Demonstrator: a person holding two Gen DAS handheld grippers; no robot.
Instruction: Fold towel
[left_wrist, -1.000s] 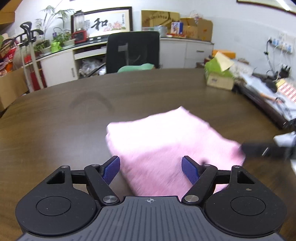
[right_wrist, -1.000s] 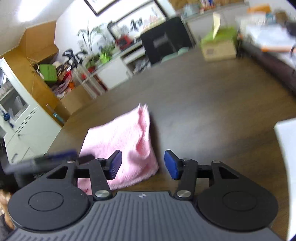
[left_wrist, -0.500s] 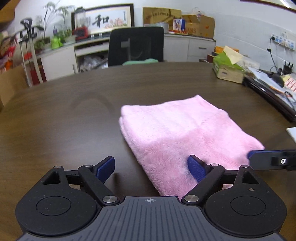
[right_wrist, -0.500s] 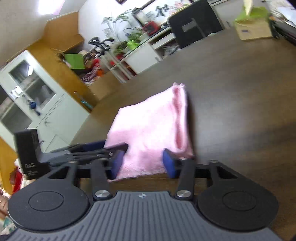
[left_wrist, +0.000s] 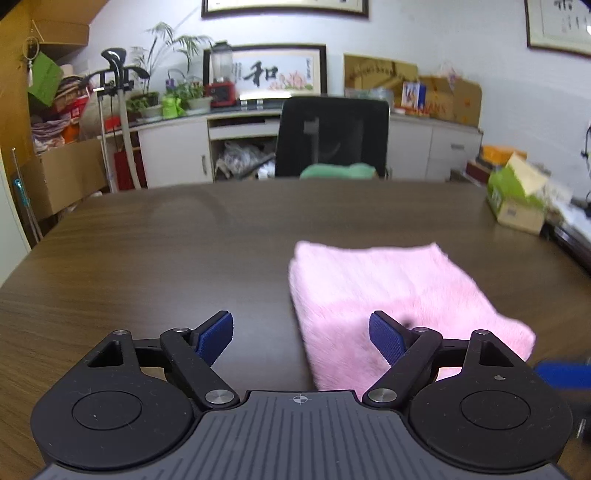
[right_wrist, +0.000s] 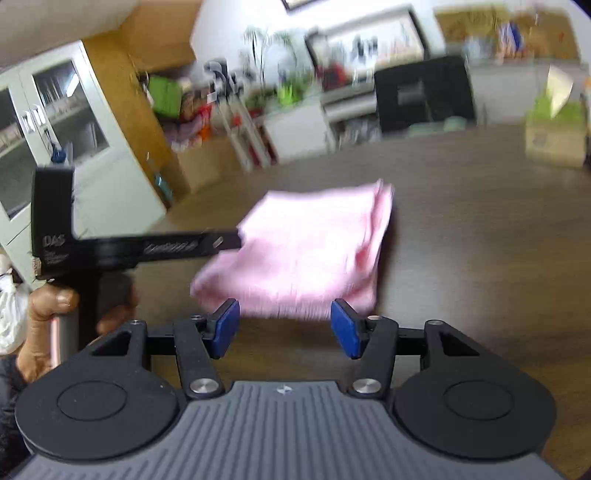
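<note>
A pink towel (left_wrist: 391, 295) lies folded into a thick rectangle on the dark wooden table (left_wrist: 184, 240). My left gripper (left_wrist: 301, 338) is open and empty, above the towel's near left edge, its right finger over the towel. In the right wrist view the towel (right_wrist: 310, 243) lies just beyond my right gripper (right_wrist: 284, 328), which is open and empty, its fingers spanning the near edge. The left gripper (right_wrist: 147, 249) shows there from the side at the towel's left. The right gripper's blue fingertip (left_wrist: 565, 373) shows at the right edge of the left wrist view.
A green tissue box (left_wrist: 517, 199) stands at the table's far right. A black office chair (left_wrist: 332, 136) sits behind the far edge. White cabinets (left_wrist: 173, 151) and plants line the back wall. Papers lie along the right edge.
Both grippers have drawn back from the towel and lifted. The left one has shifted left, so the towel now sits to its right. The towel stays folded on the table.
</note>
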